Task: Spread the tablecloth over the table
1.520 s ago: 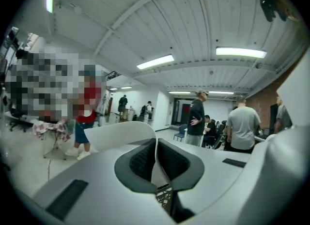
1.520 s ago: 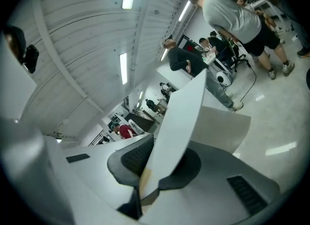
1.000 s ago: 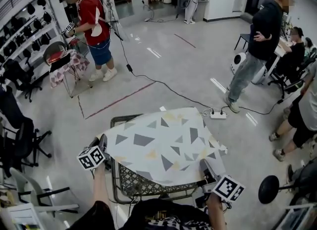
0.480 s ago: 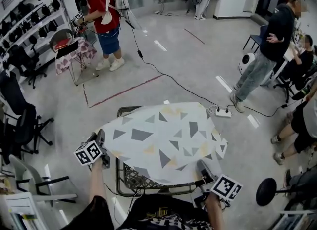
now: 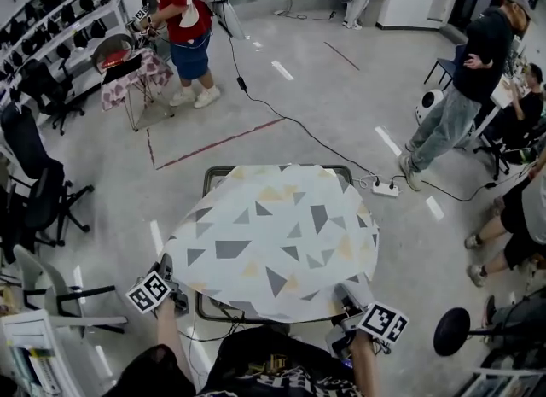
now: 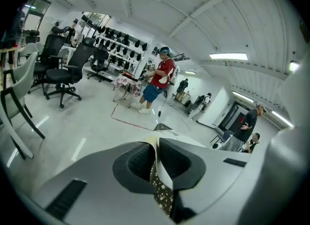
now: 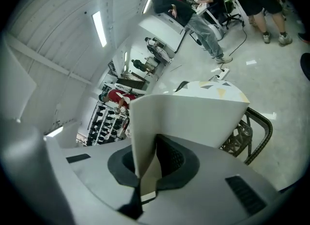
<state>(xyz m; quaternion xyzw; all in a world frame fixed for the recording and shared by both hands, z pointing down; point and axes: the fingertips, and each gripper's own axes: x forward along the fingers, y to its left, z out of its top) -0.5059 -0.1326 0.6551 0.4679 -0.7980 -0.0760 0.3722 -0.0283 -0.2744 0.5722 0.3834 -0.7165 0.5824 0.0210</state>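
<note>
A white tablecloth (image 5: 273, 237) printed with grey and yellow triangles lies billowed over a dark metal mesh table (image 5: 223, 173); it covers nearly the whole top. My left gripper (image 5: 168, 277) is shut on the cloth's near left corner, and the cloth (image 6: 156, 146) shows pinched between its dark pads. My right gripper (image 5: 348, 294) is shut on the near right corner, where the cloth (image 7: 193, 117) folds up from the jaws. The table's frame (image 7: 252, 137) peeks out beneath the hanging edge.
A person in red stands by a small covered table (image 5: 128, 75) at the far left. A cable and power strip (image 5: 386, 189) lie on the floor past the table. Other people stand and sit at the right. Office chairs (image 5: 38, 199) line the left side.
Both grippers have moved down and toward me with the cloth's corners. The cloth has flattened and now reaches farther across the table, hiding most of the mesh top.
</note>
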